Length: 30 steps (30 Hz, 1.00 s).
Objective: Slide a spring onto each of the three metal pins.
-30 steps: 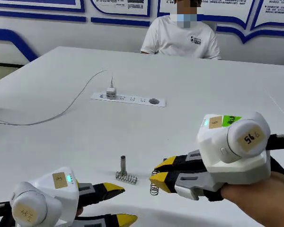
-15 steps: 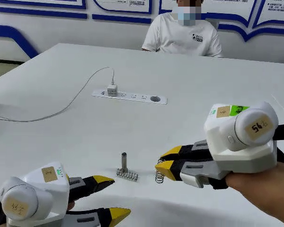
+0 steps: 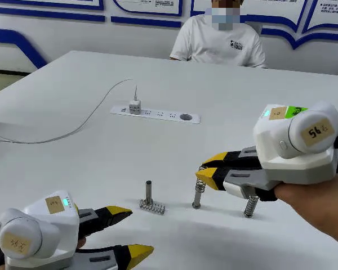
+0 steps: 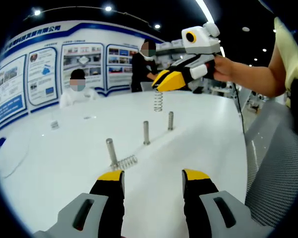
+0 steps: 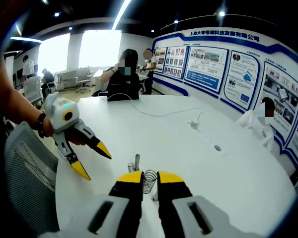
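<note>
L gripper (image 3: 129, 232) low at near-left, roughly level, pointing right, jaws spread wide, empty. Just ahead: nearest pin (image 3: 149, 192) upright on table (image 3: 73, 163), loose spring (image 3: 152, 207) lying flat against its base. R gripper (image 3: 201, 170) held higher, pointing left, R hand (image 3: 312, 205) wrapped under its body; jaws pinched to a slit on held spring (image 4: 159, 100), which hangs vertical. Head view lines it up right over middle pin (image 3: 198, 198); L gripper view puts it clear above, btwn tops of two farther pins. Third pin (image 3: 250, 206) under R gripper, looks coiled in head view, can't tell otherwise. Beyond: power strip (image 3: 155, 116) w/ cable (image 3: 84, 124), seated person (image 3: 217, 42).
</note>
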Each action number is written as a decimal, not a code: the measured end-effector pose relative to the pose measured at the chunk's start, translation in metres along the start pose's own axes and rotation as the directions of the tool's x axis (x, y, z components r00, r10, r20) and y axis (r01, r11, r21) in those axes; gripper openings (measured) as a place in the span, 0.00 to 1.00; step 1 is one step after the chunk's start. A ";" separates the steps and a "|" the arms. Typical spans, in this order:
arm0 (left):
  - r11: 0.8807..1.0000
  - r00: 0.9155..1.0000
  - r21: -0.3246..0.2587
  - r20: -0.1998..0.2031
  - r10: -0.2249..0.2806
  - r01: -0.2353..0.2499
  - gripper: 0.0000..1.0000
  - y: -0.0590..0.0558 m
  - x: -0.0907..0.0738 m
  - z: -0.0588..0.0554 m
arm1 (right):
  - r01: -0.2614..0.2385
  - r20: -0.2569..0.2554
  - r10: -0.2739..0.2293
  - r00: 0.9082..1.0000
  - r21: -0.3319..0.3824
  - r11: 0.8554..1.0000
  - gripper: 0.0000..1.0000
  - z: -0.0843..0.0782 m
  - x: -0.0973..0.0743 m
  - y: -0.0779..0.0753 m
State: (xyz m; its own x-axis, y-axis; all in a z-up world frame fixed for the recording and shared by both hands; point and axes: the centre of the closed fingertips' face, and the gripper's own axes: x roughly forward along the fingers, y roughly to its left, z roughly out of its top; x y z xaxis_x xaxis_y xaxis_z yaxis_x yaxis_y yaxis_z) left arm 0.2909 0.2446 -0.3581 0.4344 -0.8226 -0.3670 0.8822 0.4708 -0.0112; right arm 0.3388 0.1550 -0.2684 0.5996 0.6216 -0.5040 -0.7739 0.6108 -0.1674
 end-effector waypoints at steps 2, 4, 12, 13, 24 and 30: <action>1.000 1.000 -0.002 0.000 0.001 -0.001 0.48 0.000 0.000 0.000 | 0.007 0.000 -0.007 1.000 -0.005 1.000 0.12 0.000 0.001 -0.004; 1.000 1.000 -0.003 -0.002 0.002 -0.002 0.48 0.000 0.000 -0.001 | 0.016 0.002 -0.016 1.000 -0.010 1.000 0.12 0.000 0.003 -0.007; 1.000 1.000 -0.004 -0.005 0.005 -0.005 0.49 0.001 -0.001 -0.002 | 0.038 -0.006 -0.038 0.999 0.000 0.999 0.12 -0.006 0.011 -0.021; 1.000 1.000 -0.006 -0.005 0.006 -0.006 0.49 0.001 -0.001 -0.002 | 0.039 -0.008 -0.039 0.999 0.001 0.999 0.12 -0.007 0.012 -0.022; 1.000 1.000 -0.008 -0.009 0.005 -0.005 0.49 0.000 -0.002 -0.003 | 0.044 -0.031 -0.044 0.999 0.000 0.999 0.12 -0.018 0.026 -0.028; 1.000 1.000 -0.010 -0.011 0.006 -0.006 0.48 0.001 -0.002 -0.003 | 0.037 -0.037 -0.037 0.999 0.006 0.999 0.12 -0.022 0.028 -0.028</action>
State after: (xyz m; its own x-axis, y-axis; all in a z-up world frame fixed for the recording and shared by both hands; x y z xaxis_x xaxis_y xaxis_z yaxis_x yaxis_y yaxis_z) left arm 0.2902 0.2475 -0.3605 0.4372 -0.8163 -0.3776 0.8779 0.4785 -0.0180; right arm 0.3732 0.1446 -0.2966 0.6198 0.5798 -0.5288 -0.7497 0.6367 -0.1806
